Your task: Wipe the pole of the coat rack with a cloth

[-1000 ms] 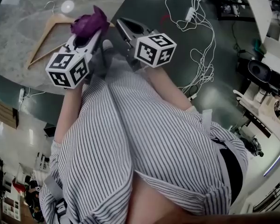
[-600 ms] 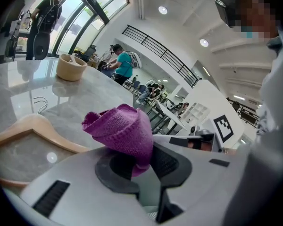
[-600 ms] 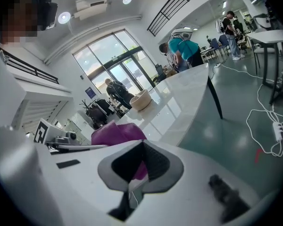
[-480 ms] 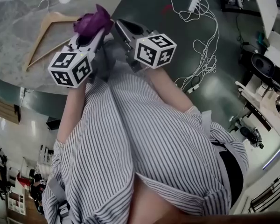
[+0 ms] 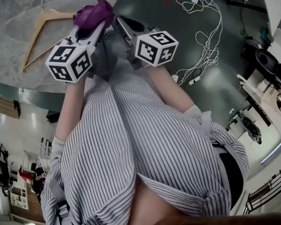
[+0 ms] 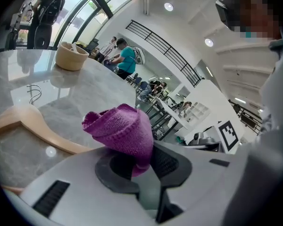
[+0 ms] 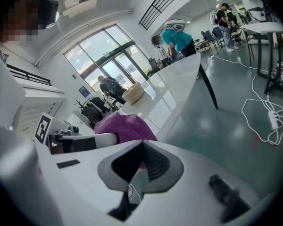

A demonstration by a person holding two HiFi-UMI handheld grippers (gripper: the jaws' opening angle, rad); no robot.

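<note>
Pinching purple cloth (image 6: 120, 131), left gripper (image 6: 142, 160); right gripper (image 7: 140, 160) jaws together; hanger (image 5: 40, 29) part-hidden.

From the head we look steeply down over a striped shirt (image 5: 145, 139); our gripper views sit close behind their jaws, and all share the purple cloth (image 5: 92, 14).

The left hand-held gripper (image 5: 91, 27) pinches a cloth (image 5: 92, 14); the right hand-held gripper (image 5: 125, 27), just beside it, is closed on nothing.

The wooden hanger (image 6: 23, 119) is cut by the left edge (cloth (image 6: 125, 133) hides its other end).
</note>
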